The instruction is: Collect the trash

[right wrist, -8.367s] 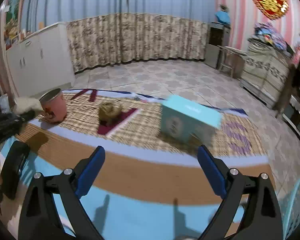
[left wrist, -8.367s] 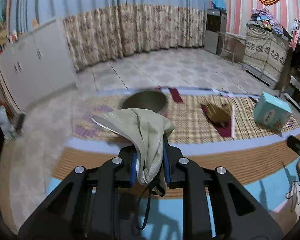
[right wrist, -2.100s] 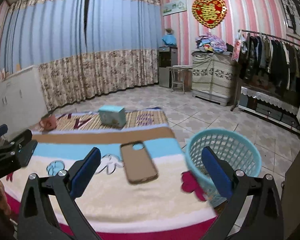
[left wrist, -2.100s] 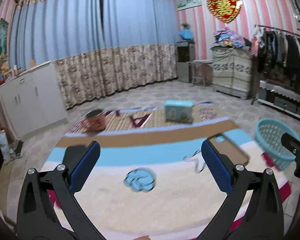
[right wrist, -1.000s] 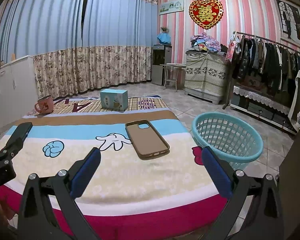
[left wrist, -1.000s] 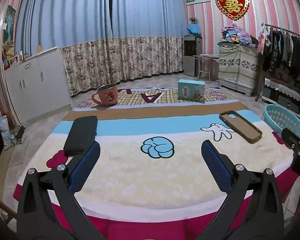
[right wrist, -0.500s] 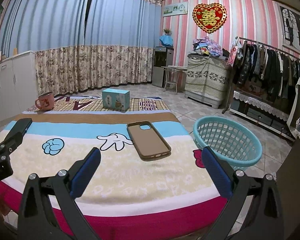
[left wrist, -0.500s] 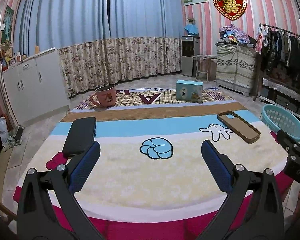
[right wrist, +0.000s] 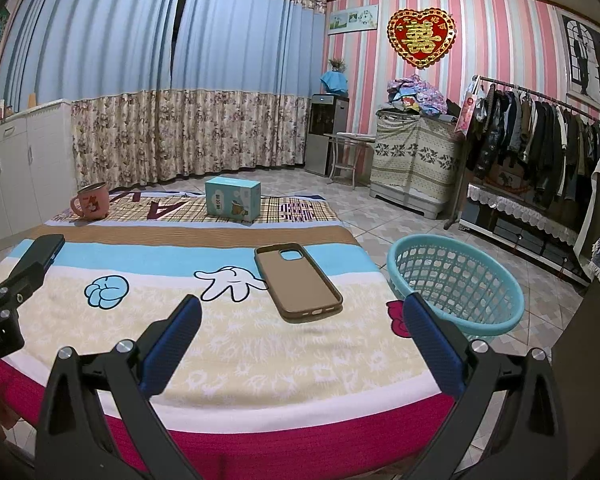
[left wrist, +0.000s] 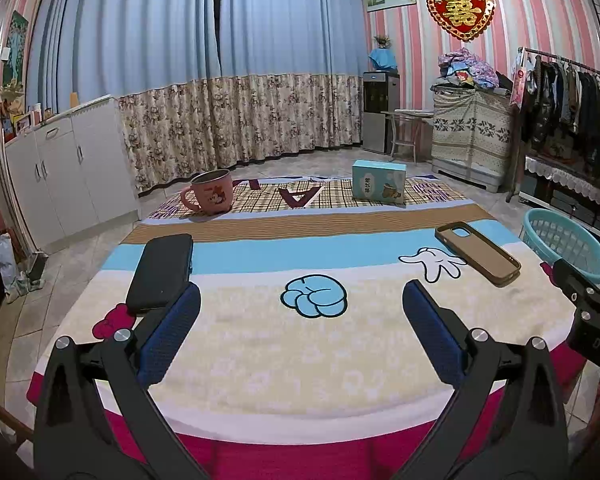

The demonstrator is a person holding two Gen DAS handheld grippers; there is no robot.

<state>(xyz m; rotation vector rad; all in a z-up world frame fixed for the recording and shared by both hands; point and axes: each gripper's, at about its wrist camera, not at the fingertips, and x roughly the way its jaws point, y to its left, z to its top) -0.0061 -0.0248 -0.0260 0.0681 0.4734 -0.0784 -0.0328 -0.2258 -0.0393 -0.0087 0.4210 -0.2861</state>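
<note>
Both grippers are hanging back off the near edge of the table (left wrist: 260,344), left gripper (left wrist: 301,324) and right gripper (right wrist: 302,336) spread wide and carrying nothing. No trash is showing on the table now, so the job is looking finished. The basket (right wrist: 456,280), its inside mostly hidden, is sitting just off the table's right edge, likely for easy drops.

The left gripper (left wrist: 300,312) hangs above the near edge of a cartoon-print blanket (left wrist: 260,344), its 2 blue-padded fingers (left wrist: 168,332) spread wide with nothing between them. On the blanket lie a black case (left wrist: 160,272) at left, a brown phone case (left wrist: 477,253) at right, a pink mug (left wrist: 210,193) and a teal box (left wrist: 378,187) at the far end. A teal basket (left wrist: 564,240) sits beyond the right edge, where the right gripper (left wrist: 584,300) shows.
</note>
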